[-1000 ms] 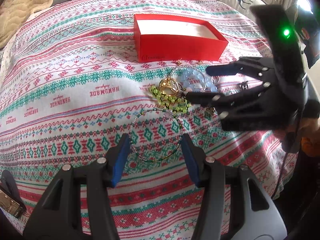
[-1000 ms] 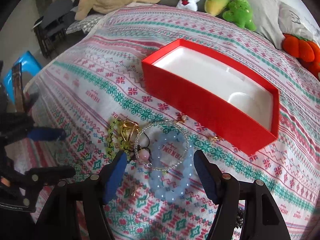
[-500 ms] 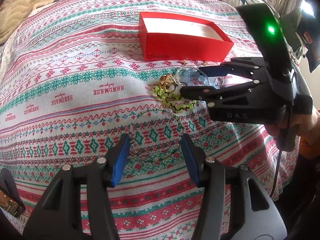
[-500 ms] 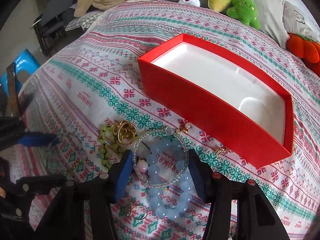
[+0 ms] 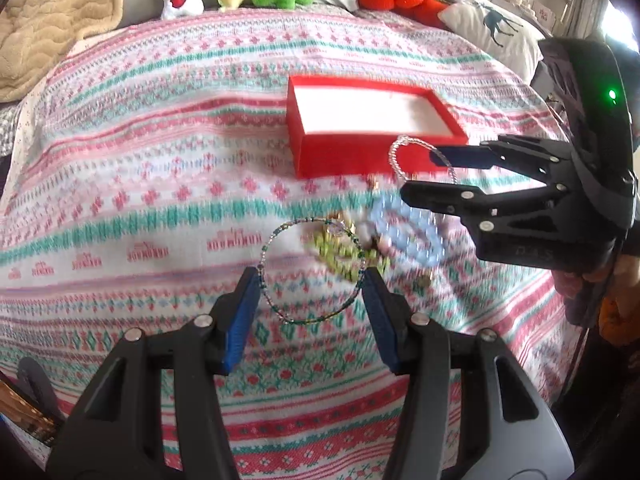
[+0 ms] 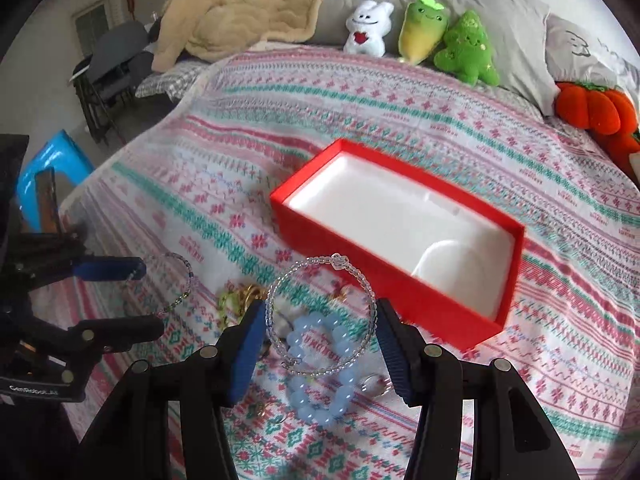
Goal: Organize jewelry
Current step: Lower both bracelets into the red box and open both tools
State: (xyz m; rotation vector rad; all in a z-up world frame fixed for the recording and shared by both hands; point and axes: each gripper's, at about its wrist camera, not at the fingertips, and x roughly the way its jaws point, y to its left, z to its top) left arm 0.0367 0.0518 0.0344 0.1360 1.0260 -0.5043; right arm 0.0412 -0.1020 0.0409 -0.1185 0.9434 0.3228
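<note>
My left gripper (image 5: 310,280) is shut on a thin green-and-blue beaded bracelet (image 5: 308,221), held as a ring between the blue pads above the patterned bedspread. My right gripper (image 6: 320,308) is shut on a clear beaded bracelet (image 6: 316,260), also off the cloth, near the front wall of the open red box (image 6: 400,292). In the left wrist view the right gripper (image 5: 420,174) holds that clear bracelet (image 5: 394,156) in front of the box (image 5: 360,156). On the bed below lie a chunky light-blue bracelet (image 6: 320,412), green beads (image 6: 228,302) and a gold piece (image 6: 252,292).
The box's white lining (image 6: 380,216) holds nothing. Plush toys (image 6: 420,32), a beige blanket (image 6: 248,4) and grey pillows line the far side of the bed. A blue stool (image 6: 52,160) and a dark chair stand past the bed's left edge. A hand (image 5: 592,280) grips the right tool.
Both grippers have risen and lifted their bracelets off the bedspread. The right jaws came in onto the clear bracelet and carried it toward the red box.
</note>
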